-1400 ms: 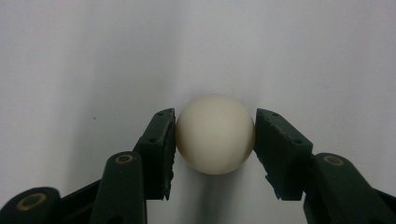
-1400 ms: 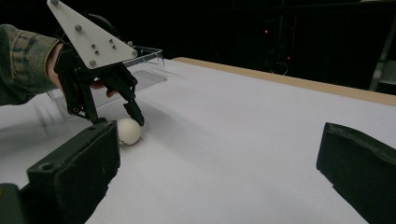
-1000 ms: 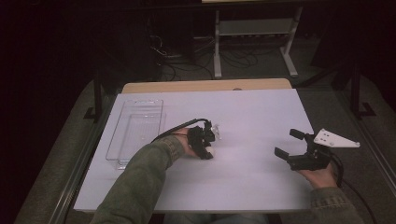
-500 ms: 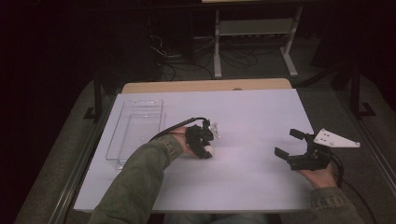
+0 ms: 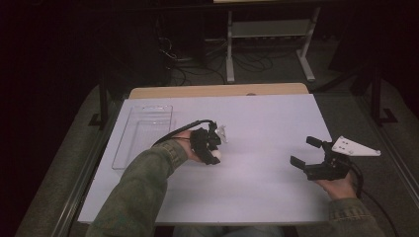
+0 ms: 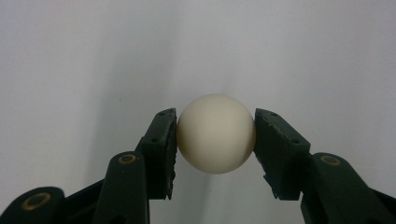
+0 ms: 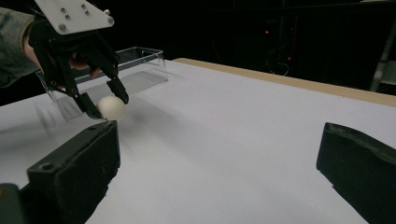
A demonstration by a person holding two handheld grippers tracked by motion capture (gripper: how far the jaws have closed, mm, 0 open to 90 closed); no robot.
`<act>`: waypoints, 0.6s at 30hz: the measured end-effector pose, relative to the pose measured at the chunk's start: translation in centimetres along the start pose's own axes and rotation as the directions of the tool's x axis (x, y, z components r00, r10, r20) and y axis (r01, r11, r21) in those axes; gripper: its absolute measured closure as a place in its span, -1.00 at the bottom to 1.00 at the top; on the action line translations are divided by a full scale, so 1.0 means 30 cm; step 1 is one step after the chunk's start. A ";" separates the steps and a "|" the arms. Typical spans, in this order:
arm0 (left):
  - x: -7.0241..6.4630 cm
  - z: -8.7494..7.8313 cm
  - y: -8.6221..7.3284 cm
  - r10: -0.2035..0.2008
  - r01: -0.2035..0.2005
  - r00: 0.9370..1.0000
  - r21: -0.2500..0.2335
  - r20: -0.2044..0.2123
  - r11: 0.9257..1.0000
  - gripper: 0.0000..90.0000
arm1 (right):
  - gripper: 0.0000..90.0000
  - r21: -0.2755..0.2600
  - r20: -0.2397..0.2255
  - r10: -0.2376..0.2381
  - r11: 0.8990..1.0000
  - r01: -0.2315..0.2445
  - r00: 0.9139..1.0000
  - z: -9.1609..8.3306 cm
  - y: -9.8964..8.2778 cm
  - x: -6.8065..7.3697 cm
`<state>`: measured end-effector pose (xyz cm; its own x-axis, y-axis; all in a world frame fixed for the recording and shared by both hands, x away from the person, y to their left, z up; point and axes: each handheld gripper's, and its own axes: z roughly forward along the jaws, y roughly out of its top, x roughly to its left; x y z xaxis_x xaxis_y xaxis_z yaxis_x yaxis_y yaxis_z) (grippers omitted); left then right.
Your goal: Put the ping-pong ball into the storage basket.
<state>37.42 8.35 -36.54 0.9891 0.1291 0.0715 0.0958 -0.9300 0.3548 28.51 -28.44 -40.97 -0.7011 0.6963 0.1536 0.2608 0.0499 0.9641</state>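
While the left gripper [image 5: 213, 149] pinches a white ball [image 6: 215, 133] between its two jaws, one jaw pressed to each side of it, the step in hand looks like the pick-up: the ball is gripped but sits low over the white worktop [image 5: 257, 197], near the middle and a little toward the left edge. From the right gripper view the ball [image 7: 112, 107] seems to touch or nearly touch the surface; I cannot tell which. A clear tray [image 5: 143, 136] lies just beside the left hand, along the left edge toward the far corner, and looks empty. The right gripper [image 5: 309, 153] hovers near the right edge, well apart from the ball, its jaws spread wide and holding nothing.

My guess is that the ball is bound for the tray. The next move would call for a lift clear of the worktop, a short carry leftward over the tray's near wall, and a steady squeeze, since a smooth round ball can slip from flat pads.
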 end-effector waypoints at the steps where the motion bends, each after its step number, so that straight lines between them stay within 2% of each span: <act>1: 0.001 -0.007 -0.001 -0.005 0.005 1.000 -0.006 0.001 1.000 0.12 | -1.00 0.000 -0.001 0.000 1.000 0.000 1.000 0.000 0.000 0.000; 11: -0.001 -0.070 0.005 0.005 -0.005 1.000 -0.005 -0.017 1.000 0.12 | -1.00 -0.001 -0.002 0.003 1.000 -0.003 1.000 0.000 0.000 0.000; 18: -0.001 -0.111 0.005 0.007 -0.007 1.000 -0.001 -0.015 1.000 0.12 | -1.00 -0.002 -0.002 0.003 1.000 -0.003 1.000 0.000 0.000 -0.001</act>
<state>37.02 9.35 -33.38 0.9879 0.1281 0.0876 0.0891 -0.9305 0.3554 28.52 -28.45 -40.97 -0.7014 0.6953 0.1567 0.2615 0.0465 0.9641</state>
